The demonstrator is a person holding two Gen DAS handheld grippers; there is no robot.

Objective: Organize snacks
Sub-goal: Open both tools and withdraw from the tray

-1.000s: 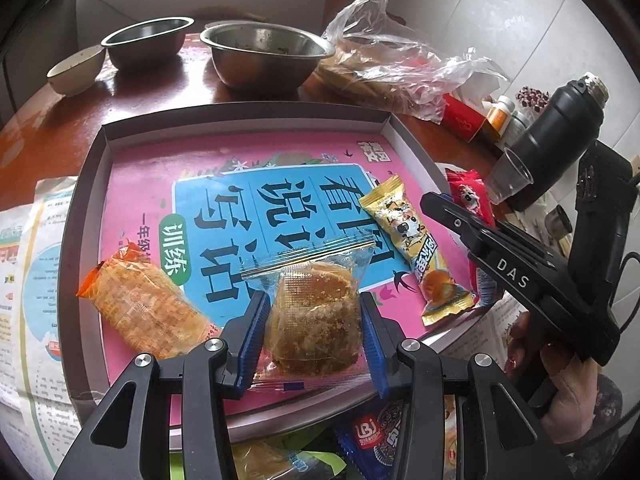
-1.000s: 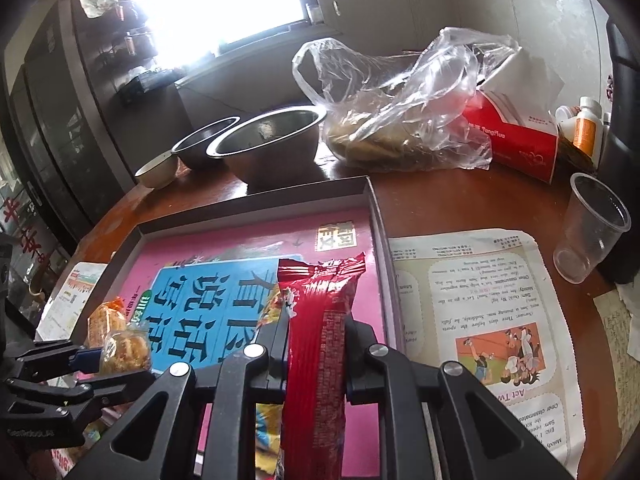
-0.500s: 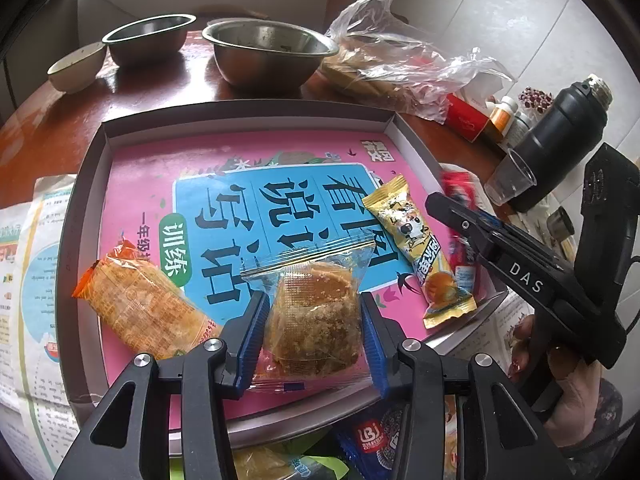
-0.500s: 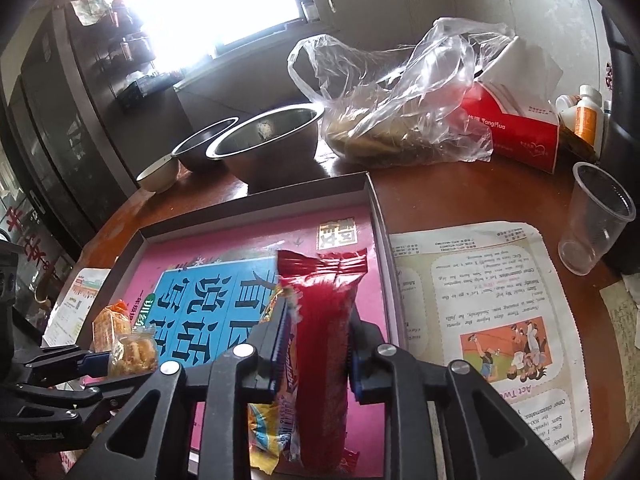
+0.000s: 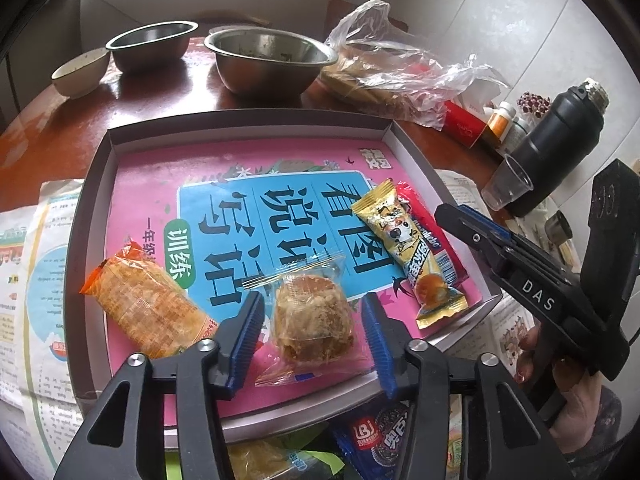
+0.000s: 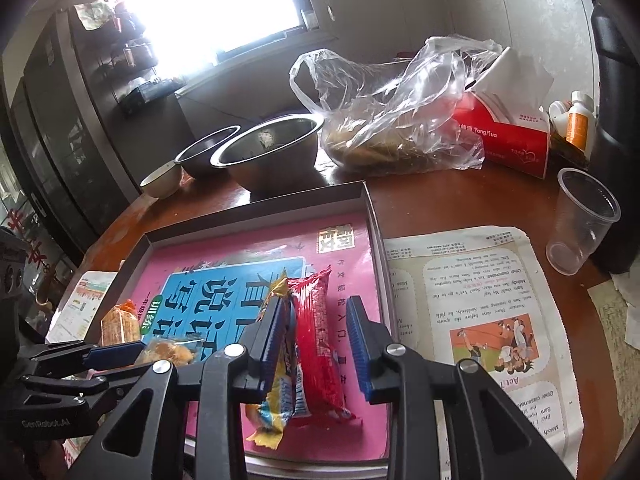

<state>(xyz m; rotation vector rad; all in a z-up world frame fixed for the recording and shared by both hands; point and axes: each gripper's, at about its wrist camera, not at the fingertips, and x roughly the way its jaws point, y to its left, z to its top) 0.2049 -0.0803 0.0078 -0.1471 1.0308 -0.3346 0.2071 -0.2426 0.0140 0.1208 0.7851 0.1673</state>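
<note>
Left tool point(image 5: 312, 332) straddles the clear-wrapped cake point(image 5: 312, 320) at the near edge of the tray point(image 5: 248, 122); its blue pads stand just off the wrapper on both sides and are opening, so the cake lies free on the pink book cover, just beside the orange cracker pack point(image 5: 148, 304). Further right, the yellow snack bar point(image 5: 408, 248) and the red snack bar point(image 6: 318, 336) lie side by side near the tray's right wall. Right tool point(image 6: 316, 344) is also opening, its pads clear of the red bar between them. Both releases look done; a clean finish likely means widening fully, then lifting straight back so no pad drags a wrapper out of line.
</note>
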